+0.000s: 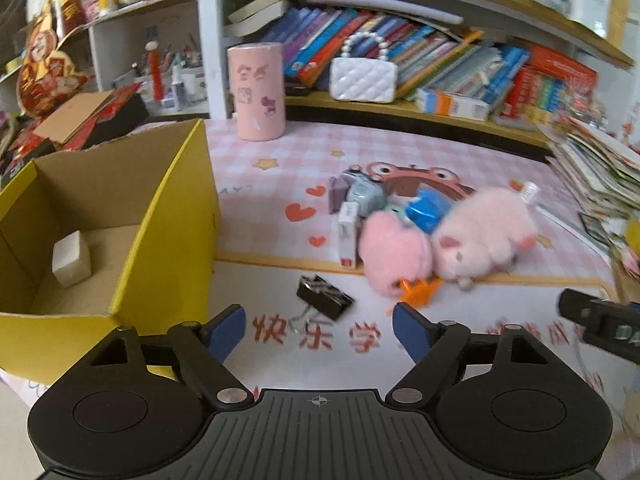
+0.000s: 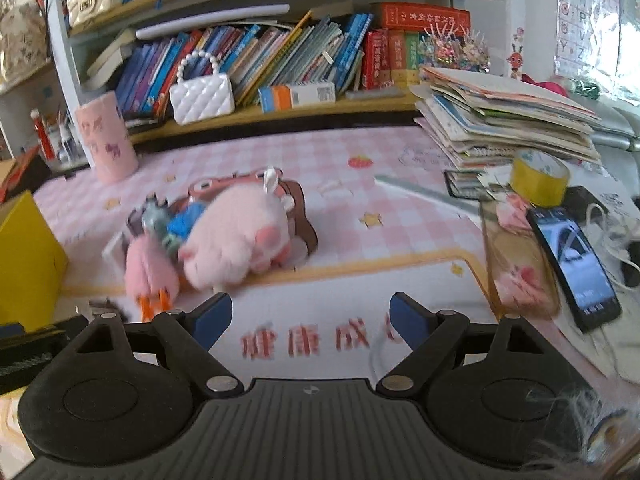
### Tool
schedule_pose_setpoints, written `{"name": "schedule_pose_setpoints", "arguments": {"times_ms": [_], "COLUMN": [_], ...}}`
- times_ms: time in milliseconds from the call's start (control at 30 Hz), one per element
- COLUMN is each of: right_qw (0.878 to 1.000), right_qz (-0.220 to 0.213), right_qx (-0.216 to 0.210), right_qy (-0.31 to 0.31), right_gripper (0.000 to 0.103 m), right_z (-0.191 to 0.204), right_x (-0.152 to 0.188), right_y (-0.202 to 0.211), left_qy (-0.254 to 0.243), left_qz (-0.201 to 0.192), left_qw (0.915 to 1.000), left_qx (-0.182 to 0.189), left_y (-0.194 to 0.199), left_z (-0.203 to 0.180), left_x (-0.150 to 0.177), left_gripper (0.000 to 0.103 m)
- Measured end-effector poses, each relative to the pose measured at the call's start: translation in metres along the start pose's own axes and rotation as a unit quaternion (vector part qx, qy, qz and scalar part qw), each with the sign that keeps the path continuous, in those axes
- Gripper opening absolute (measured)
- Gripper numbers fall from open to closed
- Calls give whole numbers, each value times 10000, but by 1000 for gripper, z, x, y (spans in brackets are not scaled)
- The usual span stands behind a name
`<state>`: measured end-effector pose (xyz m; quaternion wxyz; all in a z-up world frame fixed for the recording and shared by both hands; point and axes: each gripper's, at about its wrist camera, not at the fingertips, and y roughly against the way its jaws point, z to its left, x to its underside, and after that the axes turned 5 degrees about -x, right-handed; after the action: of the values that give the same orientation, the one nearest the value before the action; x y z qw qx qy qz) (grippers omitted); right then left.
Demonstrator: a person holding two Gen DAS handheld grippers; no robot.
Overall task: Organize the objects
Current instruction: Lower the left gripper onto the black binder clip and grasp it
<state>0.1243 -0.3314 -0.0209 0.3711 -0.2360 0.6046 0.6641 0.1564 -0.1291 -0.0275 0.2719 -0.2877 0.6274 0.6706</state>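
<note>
Just above the left gripper (image 1: pixel 319 330), jaws apart and empty, lies the clip (image 1: pixel 325 297), long axis slanting down-right. Right gripper (image 2: pixel 311 322), also agape, sits farther off; box (image 1: pixel 176 216) waits left.

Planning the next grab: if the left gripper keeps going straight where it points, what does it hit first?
Probably the black binder clip, lying on the mat just ahead between the left gripper's open jaws; the pink plush toys lie further back. Depth is uncertain.
</note>
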Motion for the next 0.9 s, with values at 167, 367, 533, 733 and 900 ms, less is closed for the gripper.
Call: {"name": "schedule_pose_setpoints", "arguments": {"times_ms": [167,367,533,733,900], "right_qw": [9997,9991,9985,9977,9970], "right_qz": [-105,-102,-33,-2,59], "right_qx": [-226,-406,-541,-671,-770], "right_qy": [-20,21,75,75,76], "right_gripper": [86,86,86,88,90], "right_z": [-1,0,-1,0,4], "right_x": [-17,-28,-33,-39,-46], "right_y": [-14,-26,-36,-49,-69], "left_qy": [226,79,51,61,40], "left_qz": [208,376,398,394,204], "left_qw": [9994,9982,9981,9991,9998], "left_qx": [-168,-451,-467,-114,54], "left_y": [-30,-57,-74,-70,-43], "left_z": [-8,-21,-23,-23,-20], "left_x": [-7,-5,-2,-4,-7], "left_gripper": [67,61,61,44,44]}}
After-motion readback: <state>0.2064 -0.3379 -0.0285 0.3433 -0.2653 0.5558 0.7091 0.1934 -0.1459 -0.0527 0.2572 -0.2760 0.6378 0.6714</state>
